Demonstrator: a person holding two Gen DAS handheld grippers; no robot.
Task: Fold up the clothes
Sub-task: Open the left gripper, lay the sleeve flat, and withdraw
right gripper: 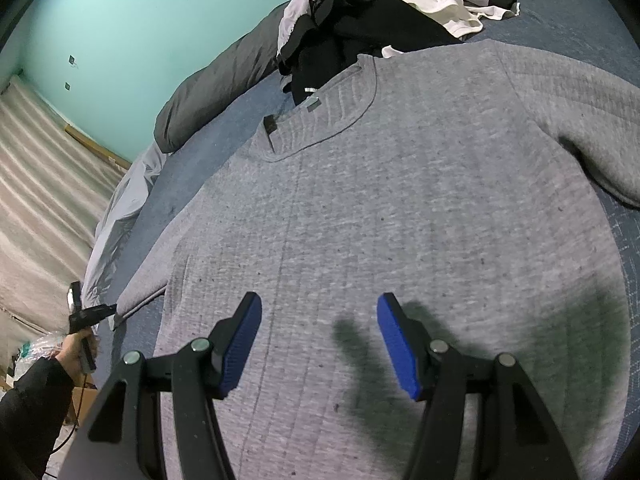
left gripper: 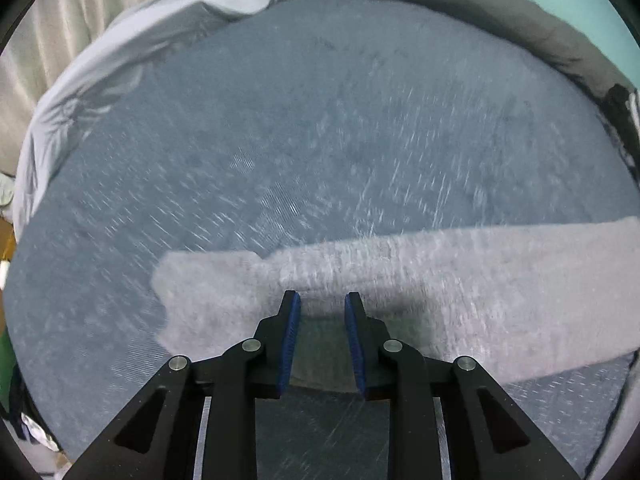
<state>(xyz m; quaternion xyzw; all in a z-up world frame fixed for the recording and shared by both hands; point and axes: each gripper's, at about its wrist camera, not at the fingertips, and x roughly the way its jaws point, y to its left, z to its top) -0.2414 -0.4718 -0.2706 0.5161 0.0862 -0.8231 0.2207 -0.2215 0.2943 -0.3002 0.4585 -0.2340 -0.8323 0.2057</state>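
Note:
A grey knit sweater (right gripper: pixel 400 200) lies flat and face up on the blue bed sheet (left gripper: pixel 280 120), collar at the far end. Its left sleeve (left gripper: pixel 440 280) stretches across the left wrist view, blurred. My left gripper (left gripper: pixel 322 300) hovers at the sleeve's near edge. Its blue pads stand a little apart with nothing pinched between them. In the right wrist view, a hand holds that left gripper (right gripper: pixel 102 312) by the sleeve's cuff. My right gripper (right gripper: pixel 320 308) hangs wide open over the sweater's lower body and holds nothing.
A pile of black, white and grey clothes (right gripper: pixel 360 20) sits beyond the collar. A dark grey duvet (right gripper: pixel 216 88) runs along the teal wall. Light grey fabric (left gripper: pixel 120 60) bunches at the bed's far left edge, with a curtain (right gripper: pixel 40 200) behind it.

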